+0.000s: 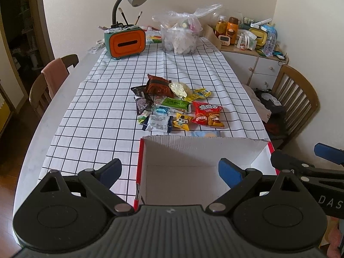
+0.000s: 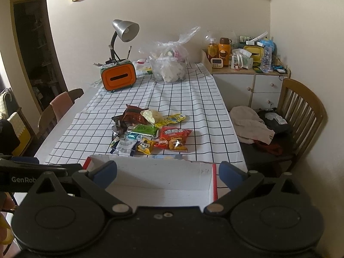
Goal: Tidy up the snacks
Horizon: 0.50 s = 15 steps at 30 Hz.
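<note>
Blue pads line the fingers of both tools, and both stand wide apart with nothing between them. The left hand-held gripper hangs over the near left part of a white box with red outer walls; the right hand-held gripper hangs over the same box from the near side. The box is empty inside and sits at the near edge of the surface, on a checked cloth. Just behind its far wall lies the pile of snacks, with a red chip bag on its right side. Left and right of the pile the cloth is free. A chair stands beside the right edge.
</note>
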Motion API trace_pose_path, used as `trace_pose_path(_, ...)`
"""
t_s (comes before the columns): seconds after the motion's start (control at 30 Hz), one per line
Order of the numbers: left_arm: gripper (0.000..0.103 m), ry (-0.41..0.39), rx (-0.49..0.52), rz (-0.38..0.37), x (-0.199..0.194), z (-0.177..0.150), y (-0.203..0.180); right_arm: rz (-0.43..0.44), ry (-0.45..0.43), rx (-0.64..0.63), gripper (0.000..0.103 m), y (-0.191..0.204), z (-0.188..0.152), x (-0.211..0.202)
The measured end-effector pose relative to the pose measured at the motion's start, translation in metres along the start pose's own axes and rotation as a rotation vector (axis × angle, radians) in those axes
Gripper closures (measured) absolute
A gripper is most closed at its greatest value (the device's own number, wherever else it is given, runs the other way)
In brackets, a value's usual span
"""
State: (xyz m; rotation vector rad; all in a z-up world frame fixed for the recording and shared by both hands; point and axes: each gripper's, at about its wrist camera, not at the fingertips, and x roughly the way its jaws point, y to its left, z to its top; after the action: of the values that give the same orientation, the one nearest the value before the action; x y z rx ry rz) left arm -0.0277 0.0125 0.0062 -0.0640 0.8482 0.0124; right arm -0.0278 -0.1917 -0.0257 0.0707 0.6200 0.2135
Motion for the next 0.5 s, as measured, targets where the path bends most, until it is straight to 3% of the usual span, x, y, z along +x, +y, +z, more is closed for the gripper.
trace_pose_path(0.5, 0.006, 0.001, 0.01, -0.002, -0.0042, -0.0001, -0.0001, -0.002, -0.006, -0.002, 0.002, 0.0047, -0.0019, -0.0054)
